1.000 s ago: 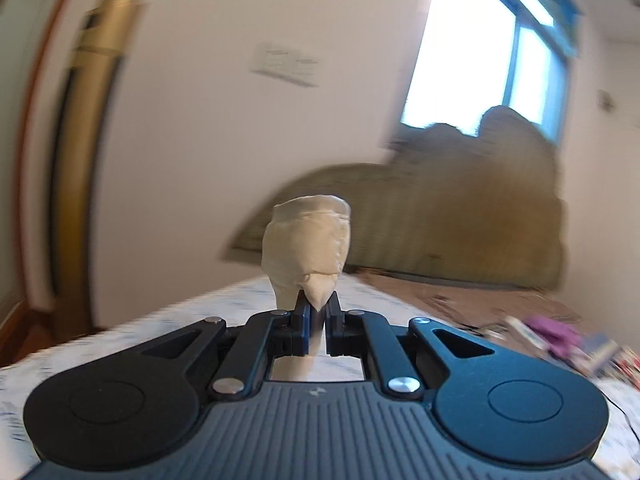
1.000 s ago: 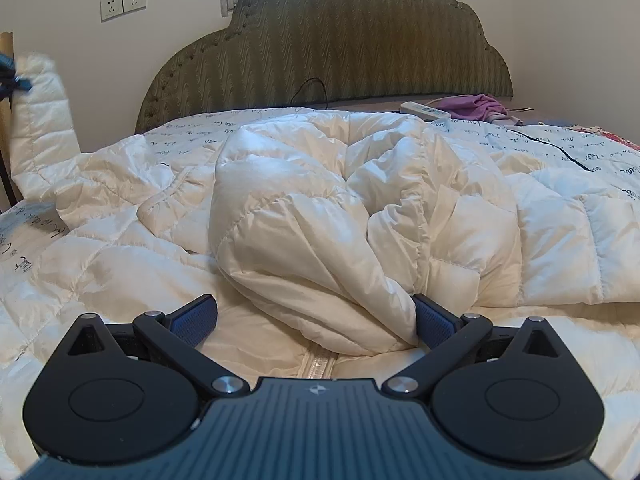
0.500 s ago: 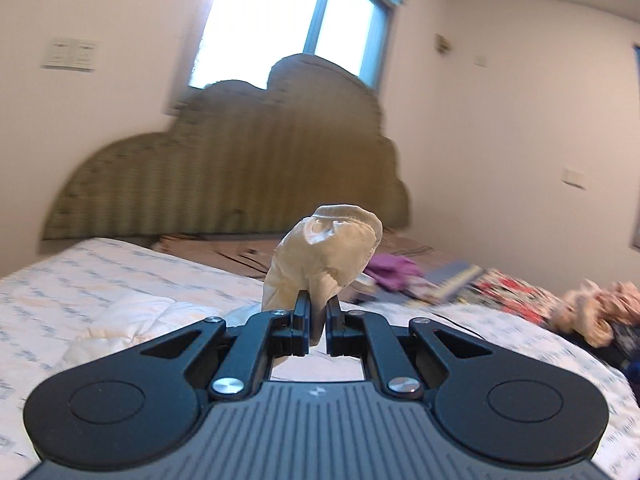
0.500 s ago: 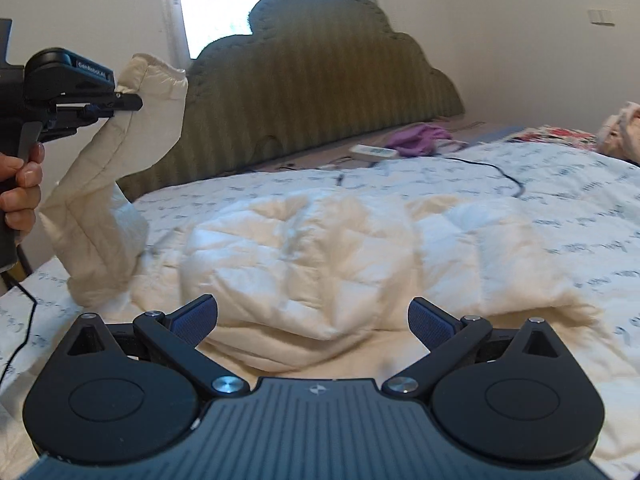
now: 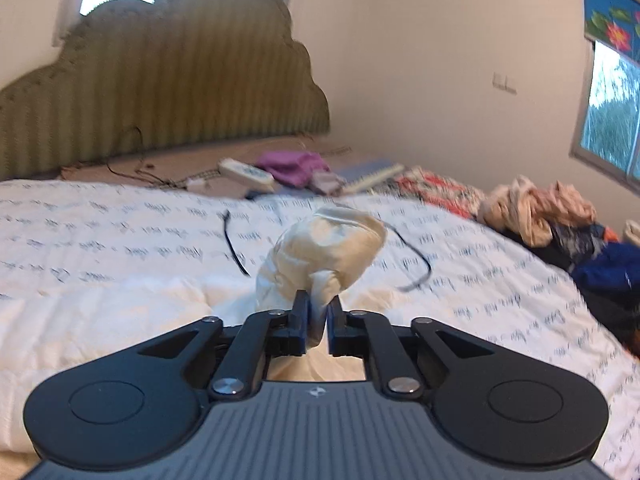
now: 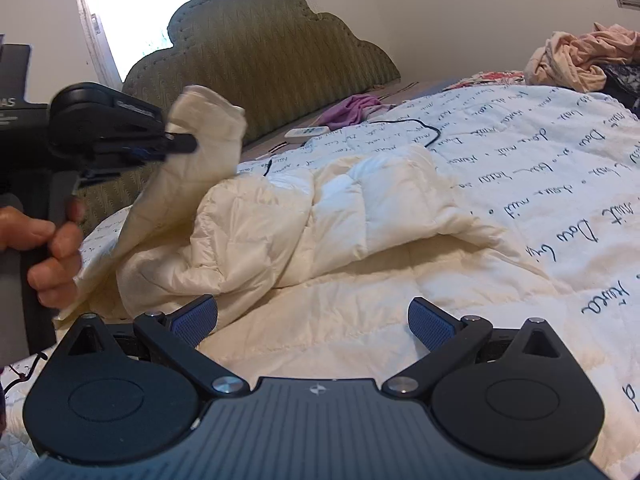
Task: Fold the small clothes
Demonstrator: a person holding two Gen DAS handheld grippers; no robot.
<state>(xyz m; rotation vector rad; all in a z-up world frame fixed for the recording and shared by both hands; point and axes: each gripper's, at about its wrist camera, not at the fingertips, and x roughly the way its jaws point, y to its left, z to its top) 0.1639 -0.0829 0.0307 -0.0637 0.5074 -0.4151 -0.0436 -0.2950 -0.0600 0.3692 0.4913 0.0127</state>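
Cream quilted jacket (image 6: 320,216) lies rumpled across the bed sheet (image 6: 540,184), which is white and printed all over with dark cursive script (too loose to read as words). One end of it, a sleeve (image 5: 320,252), is lifted clear of the bed, pinched between the nearly closed jaws of the left gripper (image 5: 318,316). Just above the jacket's near edge, the right gripper (image 6: 312,320) is spread wide with nothing between its blue pads (image 6: 430,322). White lettering on the left gripper's body is partly hidden; only "AS" shows.
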